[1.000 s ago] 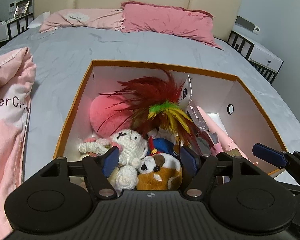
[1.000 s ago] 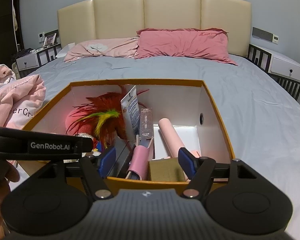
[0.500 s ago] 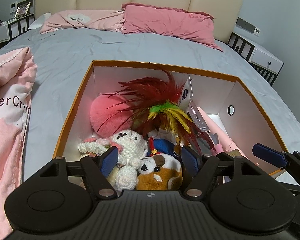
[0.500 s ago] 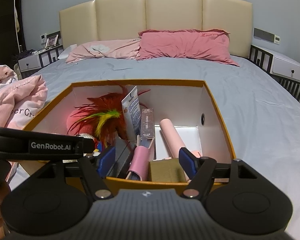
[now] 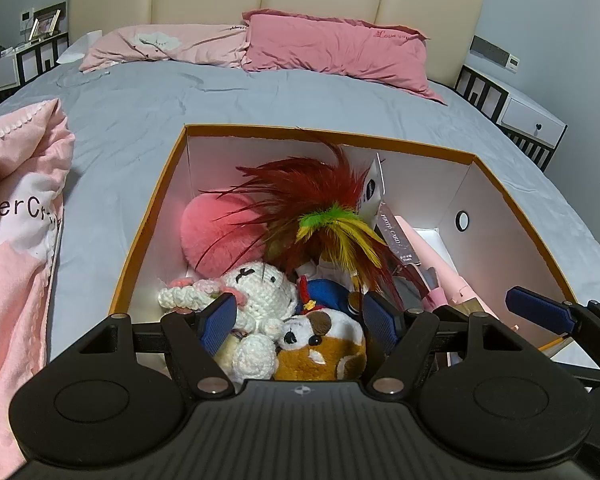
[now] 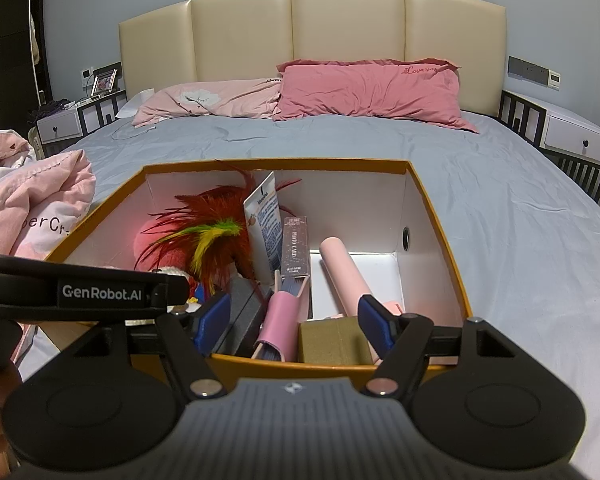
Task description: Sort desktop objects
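Grey bedding is spreading around an orange-rimmed box sitting on the bed, with open sheet lying to its right and beyond its far wall. Nearest the cameras, the left gripper is hovering over the box's near left corner with its jaws spread wide and holding nothing, a brown-and-white plush dog and a white crochet doll lying between its blue pads. The right gripper is hanging at the near rim, also wide and empty, framing a pink pouch and a tan block. Further in, a pink tube is leaning beside bare white floor (the box's only free patch), and a red feather toy is fanning over a pink cushion. A pink blanket is crowding the left side. Pillows are resting against the headboard. Compared with a second ago, both grippers are sitting almost unchanged, the box contents likewise.
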{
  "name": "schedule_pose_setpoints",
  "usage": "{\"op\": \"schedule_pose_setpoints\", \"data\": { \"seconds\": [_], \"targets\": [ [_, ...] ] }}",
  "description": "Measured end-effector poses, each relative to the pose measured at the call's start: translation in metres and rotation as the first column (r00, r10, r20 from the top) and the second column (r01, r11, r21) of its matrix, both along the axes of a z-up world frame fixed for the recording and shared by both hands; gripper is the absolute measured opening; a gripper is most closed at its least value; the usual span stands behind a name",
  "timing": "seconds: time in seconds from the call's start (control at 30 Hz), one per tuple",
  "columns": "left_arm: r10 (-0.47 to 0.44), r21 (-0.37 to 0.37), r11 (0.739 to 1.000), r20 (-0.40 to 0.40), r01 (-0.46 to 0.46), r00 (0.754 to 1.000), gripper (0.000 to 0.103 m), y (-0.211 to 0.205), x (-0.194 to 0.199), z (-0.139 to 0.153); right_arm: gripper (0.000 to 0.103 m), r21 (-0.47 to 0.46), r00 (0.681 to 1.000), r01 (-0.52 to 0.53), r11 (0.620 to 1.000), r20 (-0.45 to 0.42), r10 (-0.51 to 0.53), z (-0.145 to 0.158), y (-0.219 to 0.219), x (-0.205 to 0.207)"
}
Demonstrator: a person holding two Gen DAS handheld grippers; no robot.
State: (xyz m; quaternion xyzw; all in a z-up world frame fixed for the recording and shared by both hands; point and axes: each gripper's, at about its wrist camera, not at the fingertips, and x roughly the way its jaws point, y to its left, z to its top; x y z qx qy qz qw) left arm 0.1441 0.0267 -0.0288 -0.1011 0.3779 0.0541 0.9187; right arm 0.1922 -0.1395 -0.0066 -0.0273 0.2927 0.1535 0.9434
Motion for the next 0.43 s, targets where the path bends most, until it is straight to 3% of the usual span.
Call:
{"op": "schedule_pose_setpoints", "data": {
  "seconds": [0.43],
  "targets": [
    [-0.003,0.020,1.000,0.009,0.002,1.000,0.082,-0.0001,-0.0012,0.0010,0.073,0.001,1.000,-0.003,1.000,0.003,0.003,-0.0007,0.0000,-0.0004]
  ]
}}
